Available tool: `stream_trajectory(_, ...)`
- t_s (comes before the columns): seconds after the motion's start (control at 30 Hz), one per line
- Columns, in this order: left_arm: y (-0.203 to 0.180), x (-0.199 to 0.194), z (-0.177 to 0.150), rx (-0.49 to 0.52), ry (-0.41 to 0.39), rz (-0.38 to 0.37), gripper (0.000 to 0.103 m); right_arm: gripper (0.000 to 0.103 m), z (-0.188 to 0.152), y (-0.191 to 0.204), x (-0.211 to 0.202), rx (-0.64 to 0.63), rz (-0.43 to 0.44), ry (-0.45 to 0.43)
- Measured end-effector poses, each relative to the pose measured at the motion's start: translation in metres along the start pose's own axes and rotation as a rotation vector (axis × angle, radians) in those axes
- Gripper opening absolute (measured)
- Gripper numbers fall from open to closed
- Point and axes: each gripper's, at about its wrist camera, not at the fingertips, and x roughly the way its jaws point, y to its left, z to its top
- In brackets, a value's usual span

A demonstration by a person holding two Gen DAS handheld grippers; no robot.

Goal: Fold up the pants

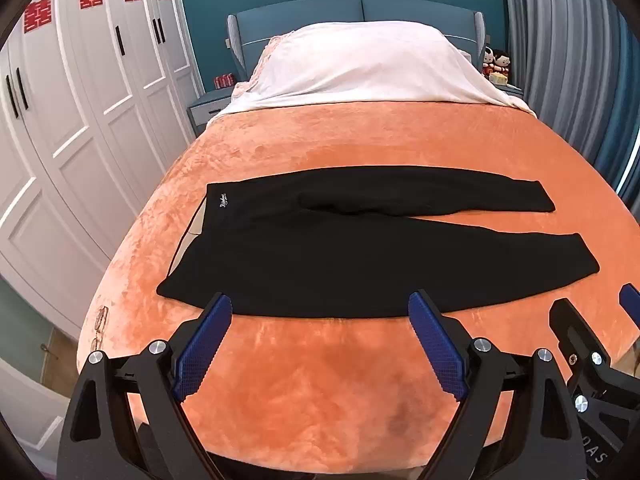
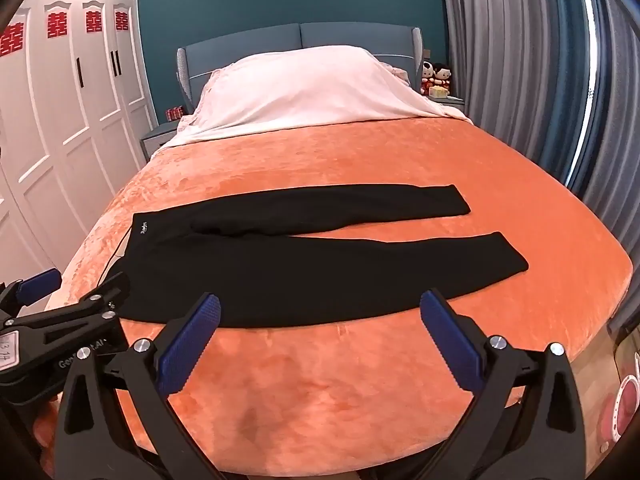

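Note:
Black pants lie flat across the orange bed cover, waistband to the left, both legs stretched to the right with a narrow gap between them. A small white logo marks the waistband. My left gripper hangs open just short of the pants' near edge, nothing between its blue pads. In the right wrist view the same pants spread out ahead, and my right gripper stands open at their near edge, empty. Each gripper shows at the side of the other's view.
The orange blanket covers the bed; a white cloth drapes the pillows at the head. White wardrobes stand along the left, grey curtains on the right. Bedside tables flank the blue headboard.

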Motion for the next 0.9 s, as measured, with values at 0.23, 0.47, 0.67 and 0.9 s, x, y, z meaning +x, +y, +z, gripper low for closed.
stream_trajectory(0.23, 0.0004, 0.0005, -0.0017, 0.004, 0.006, 0.007, 0.088, 0.098, 0.0000, 0.0019, 0.0004, -0.006, 0.004, 0.000)
stream_trajectory(0.47, -0.0037, 0.0026, -0.0010, 0.008, 0.015, 0.015, 0.088, 0.098, -0.0008, 0.0026, 0.0006, -0.004, 0.007, 0.005)
stream_trajectory(0.67, -0.0036, 0.0045, -0.0019, 0.006, 0.018, 0.015, 0.088, 0.098, -0.0015, 0.0011, 0.0027, -0.004, 0.010, 0.011)
stream_trajectory(0.9, -0.0031, 0.0069, -0.0035, 0.006, 0.027, 0.018, 0.088, 0.098, -0.0031, 0.0014, 0.0056, -0.001, 0.009, 0.020)
